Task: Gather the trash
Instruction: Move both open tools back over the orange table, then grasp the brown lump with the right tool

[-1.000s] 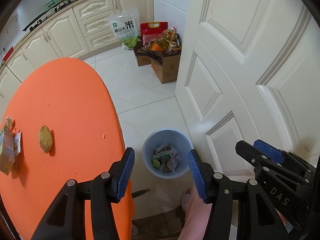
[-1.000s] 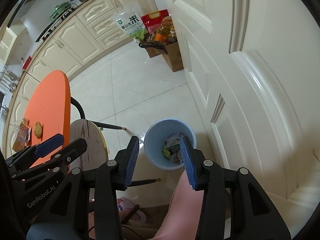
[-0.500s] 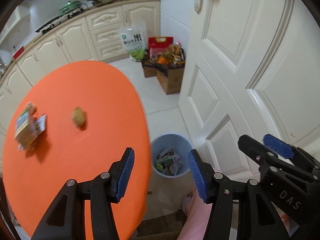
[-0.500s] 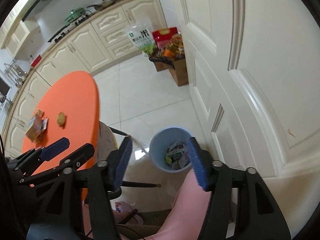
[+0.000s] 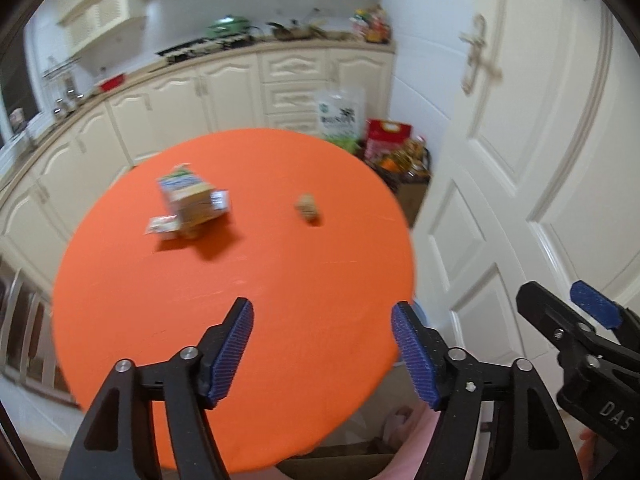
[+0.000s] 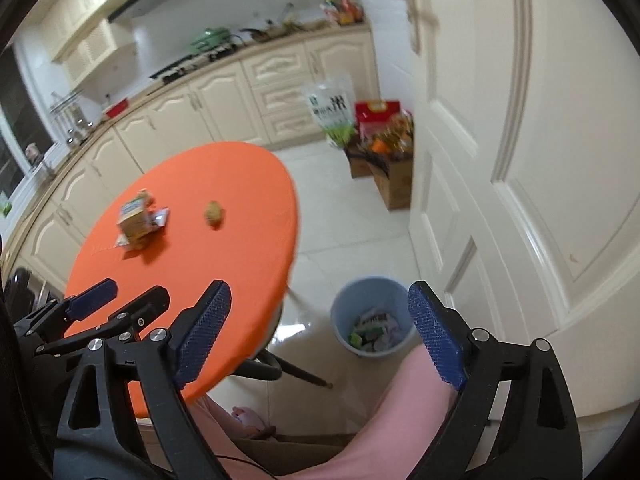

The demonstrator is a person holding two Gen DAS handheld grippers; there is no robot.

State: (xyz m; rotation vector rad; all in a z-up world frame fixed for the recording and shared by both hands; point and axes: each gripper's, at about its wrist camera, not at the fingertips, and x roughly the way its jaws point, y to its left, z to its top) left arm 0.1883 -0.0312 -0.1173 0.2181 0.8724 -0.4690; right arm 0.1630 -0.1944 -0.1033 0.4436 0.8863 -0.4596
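A crumpled drink carton with small wrappers beside it lies on the round orange table. A brown lump sits to its right. My left gripper hovers over the table's near part, well short of both. Its jaws are opening, with nothing between them. My right gripper hangs off the table's right edge, above the floor. Its jaws are also opening and hold nothing. Below it stands the blue bin, holding several wrappers. The carton and the lump also show in the right wrist view.
A white panelled door stands close on the right. Cardboard boxes of groceries and a rice bag sit on the tiled floor by the cream cabinets. A person's pink-clad leg and a dark chair leg lie below.
Both views have swung up from the bin toward the table. The carton and the lump now sit near the middle of the left wrist view. Both grippers' jaws stand wider.
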